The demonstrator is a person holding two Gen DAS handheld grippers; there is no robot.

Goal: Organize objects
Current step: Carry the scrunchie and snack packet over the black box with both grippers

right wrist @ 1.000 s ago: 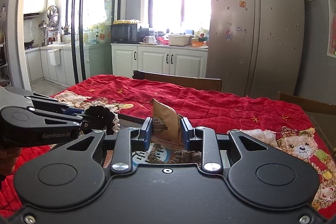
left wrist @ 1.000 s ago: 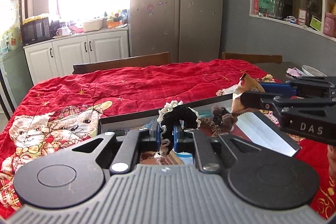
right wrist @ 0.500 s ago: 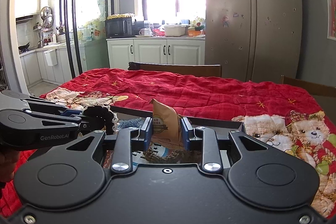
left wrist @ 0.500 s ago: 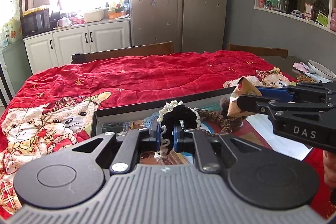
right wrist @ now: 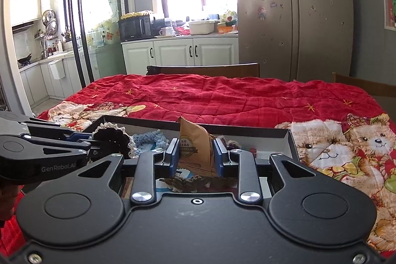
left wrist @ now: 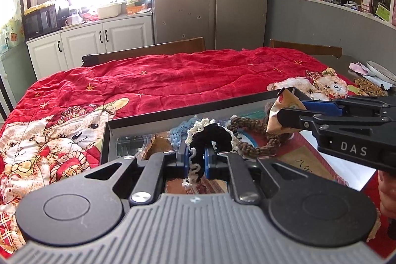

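My left gripper [left wrist: 196, 160] is shut on a black crocheted scrunchie with a cream frilled edge [left wrist: 210, 137], held over a shallow black-rimmed box [left wrist: 188, 110]. The same scrunchie [right wrist: 111, 137] shows at the left of the right wrist view. My right gripper [right wrist: 196, 160] is shut on a tan snack packet [right wrist: 194, 147], also above the box [right wrist: 284, 132]; that packet [left wrist: 282, 113] appears at the right of the left wrist view. Inside the box lie a blue knitted band [left wrist: 180, 128] and a brown braided band [left wrist: 250, 137].
The box rests on a red quilt with bear prints [left wrist: 160, 81] that covers the table. Wooden chair backs [right wrist: 205, 69] stand at the far edge. A plate and small items [left wrist: 376, 73] sit at the far right. Fridge and white cabinets stand behind.
Both grippers have sunk toward the box with their loads still held. More of the box's inside shows now, and the packet hangs lower over its right end.
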